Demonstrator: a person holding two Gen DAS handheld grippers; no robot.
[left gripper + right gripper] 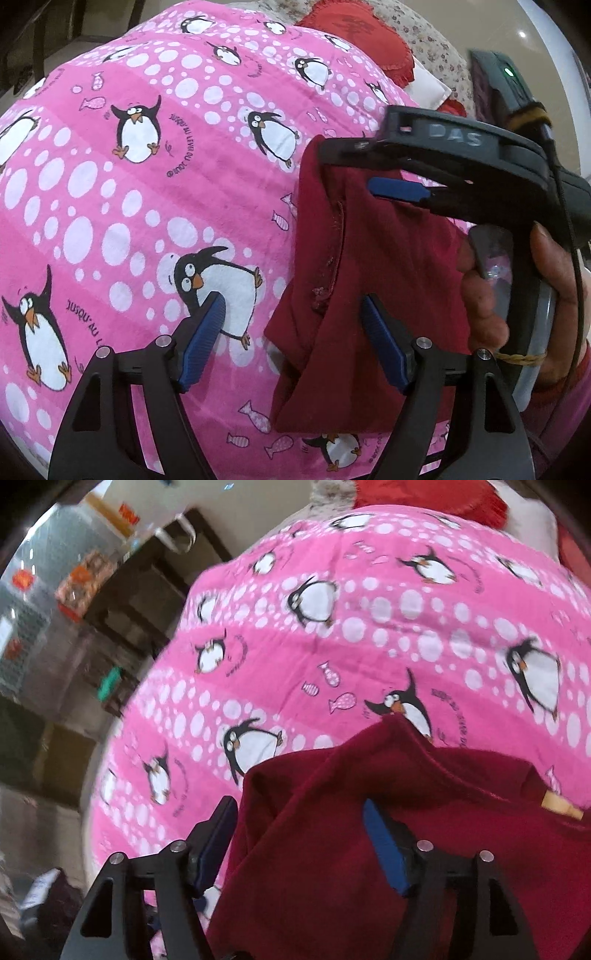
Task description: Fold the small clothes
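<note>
A dark red garment (373, 273) lies bunched on the pink penguin blanket (147, 206), to the right in the left wrist view. My left gripper (293, 345) hovers over its left edge, open; the right pad (384, 349) is over the cloth and the left pad (203, 343) over the blanket. A hand (491, 295) holds my right gripper (354, 173) above the garment's far end. In the right wrist view the garment (332, 812) rises loosely between the wide-apart pads of the right gripper (301, 843), which do not press on it.
A red heart cushion (354, 40) and floral bedding (439, 51) lie at the far end of the bed. The blanket's edge drops off at the left, with dark furniture (147, 590) beyond. A small pile of cloth (48, 897) sits low beside the bed.
</note>
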